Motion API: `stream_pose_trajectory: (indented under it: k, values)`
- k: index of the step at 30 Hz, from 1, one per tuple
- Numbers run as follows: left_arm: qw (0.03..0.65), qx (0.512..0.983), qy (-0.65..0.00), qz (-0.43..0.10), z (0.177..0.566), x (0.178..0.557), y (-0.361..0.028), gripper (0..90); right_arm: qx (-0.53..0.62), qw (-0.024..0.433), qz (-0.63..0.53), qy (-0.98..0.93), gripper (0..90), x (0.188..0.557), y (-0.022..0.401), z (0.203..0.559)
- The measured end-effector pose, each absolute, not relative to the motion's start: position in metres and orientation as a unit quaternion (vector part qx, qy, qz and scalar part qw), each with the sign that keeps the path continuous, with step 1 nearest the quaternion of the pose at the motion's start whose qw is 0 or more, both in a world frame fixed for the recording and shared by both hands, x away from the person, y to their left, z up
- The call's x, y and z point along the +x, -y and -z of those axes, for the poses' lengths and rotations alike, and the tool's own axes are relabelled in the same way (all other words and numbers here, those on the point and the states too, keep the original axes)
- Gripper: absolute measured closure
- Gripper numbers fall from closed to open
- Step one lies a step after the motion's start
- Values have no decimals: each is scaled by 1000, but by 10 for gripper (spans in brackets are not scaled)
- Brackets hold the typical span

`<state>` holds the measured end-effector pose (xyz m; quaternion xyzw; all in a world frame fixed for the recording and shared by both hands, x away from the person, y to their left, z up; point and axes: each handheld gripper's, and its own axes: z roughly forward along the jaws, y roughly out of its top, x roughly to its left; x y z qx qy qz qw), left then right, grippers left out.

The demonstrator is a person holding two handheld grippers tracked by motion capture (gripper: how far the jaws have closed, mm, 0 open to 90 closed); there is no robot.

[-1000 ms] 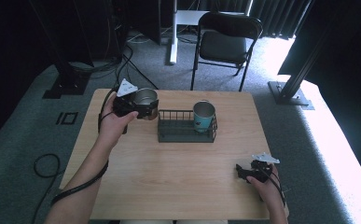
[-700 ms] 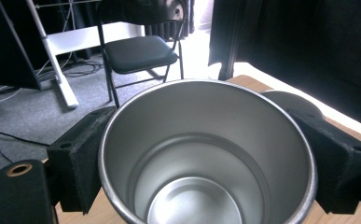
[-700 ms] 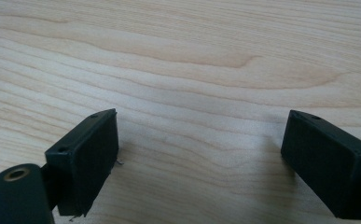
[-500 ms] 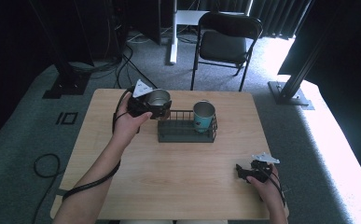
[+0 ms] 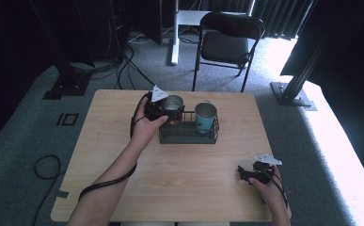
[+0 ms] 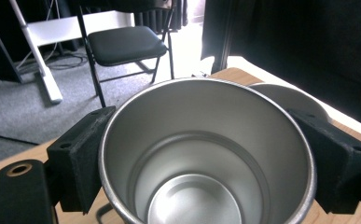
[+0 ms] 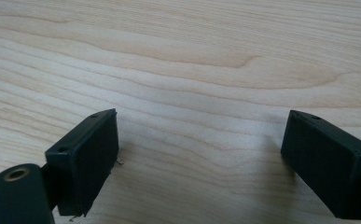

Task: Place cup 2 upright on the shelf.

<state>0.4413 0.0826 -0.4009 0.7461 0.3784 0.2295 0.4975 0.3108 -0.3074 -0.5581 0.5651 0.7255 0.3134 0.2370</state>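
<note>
Right gripper rested by the table's near right edge, jaws wide apart and holding nothing, bare wood all round it. Farther off, left gripper clamped the steel cup over the wire basket's left end, beside the teal cup.

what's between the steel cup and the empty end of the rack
Nothing visible. The left tool holds the steel cup at the rack's left end, which looks free. The teal cup stands in the right end, clear of that spot.
</note>
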Motion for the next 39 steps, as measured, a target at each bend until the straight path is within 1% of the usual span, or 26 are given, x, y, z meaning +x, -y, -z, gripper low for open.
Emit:
stream_pose_trajectory:
  k: [4, 6, 12, 15, 17, 22, 27, 32, 37, 39]
  values:
    - [500, 742, -389, -219, 411, 446, -80, 139, 565, 237, -313, -726, 107, 311, 307, 558]
    - [491, 746, -386, -231, 416, 448, -76, 139, 565, 237, -313, -726, 107, 311, 307, 558]
    - [484, 751, -385, -231, 428, 452, -67, 140, 565, 237, -313, -726, 107, 311, 307, 558]
    - [485, 752, -388, -222, 436, 453, -65, 140, 565, 237, -313, -726, 107, 311, 307, 558]
    - [478, 753, -387, -233, 440, 454, -63, 140, 565, 237, -313, -726, 107, 311, 307, 558]
    - [468, 761, -389, -224, 450, 458, -62, 140, 565, 237, -314, -725, 107, 311, 308, 558]
    - [461, 762, -390, -234, 458, 461, -60, 140, 565, 237, -314, -725, 107, 311, 308, 558]
    - [457, 765, -393, -228, 466, 464, -58, 139, 565, 236, -314, -725, 107, 311, 308, 558]
    - [447, 778, -383, -220, 473, 462, -55, 139, 565, 237, -314, -725, 107, 311, 308, 558]
    - [442, 783, -376, -225, 473, 461, -54, 136, 565, 237, -314, -725, 107, 311, 308, 558]
